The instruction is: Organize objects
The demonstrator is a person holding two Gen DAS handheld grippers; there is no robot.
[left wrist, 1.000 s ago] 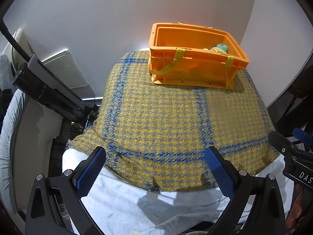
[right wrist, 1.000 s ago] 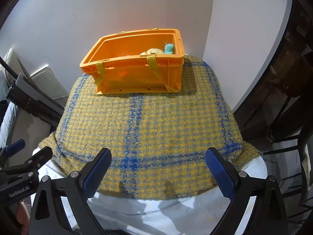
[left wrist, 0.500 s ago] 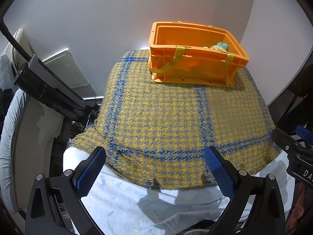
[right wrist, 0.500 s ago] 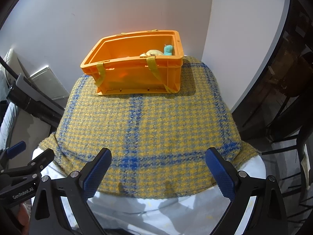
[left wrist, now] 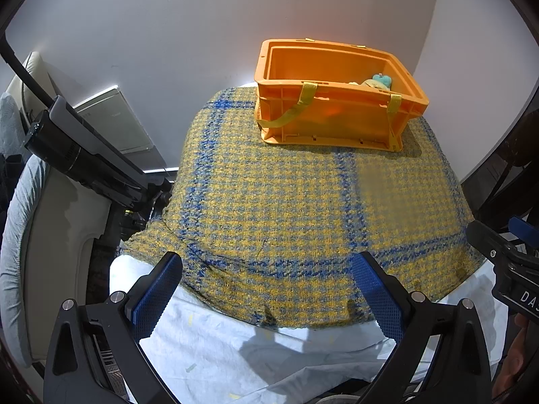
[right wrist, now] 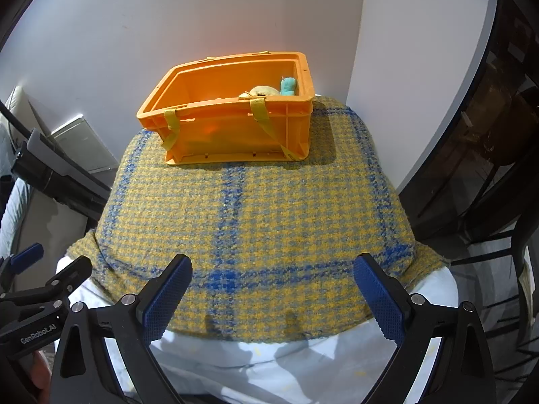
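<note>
An orange plastic crate [left wrist: 337, 118] [right wrist: 232, 131] with yellow straps stands at the far end of a table covered by a yellow and blue plaid cloth [left wrist: 303, 208] [right wrist: 256, 215]. Inside its right end lie a teal soft toy [left wrist: 382, 81] [right wrist: 288, 86] and a beige soft object [right wrist: 261, 91]. My left gripper [left wrist: 269, 289] is open and empty above the table's near edge. My right gripper [right wrist: 273, 289] is open and empty, also at the near edge. Each gripper shows at the side of the other's view.
A white sheet [left wrist: 256, 346] hangs under the cloth at the front. White walls stand behind and to the right. A black stand and a pale chair [left wrist: 50, 235] are on the left. Dark metal furniture [right wrist: 488, 175] is on the right.
Both grippers have drawn back slightly from the table; the crate sits a little farther and the white sheet shows more. Both stay open.
</note>
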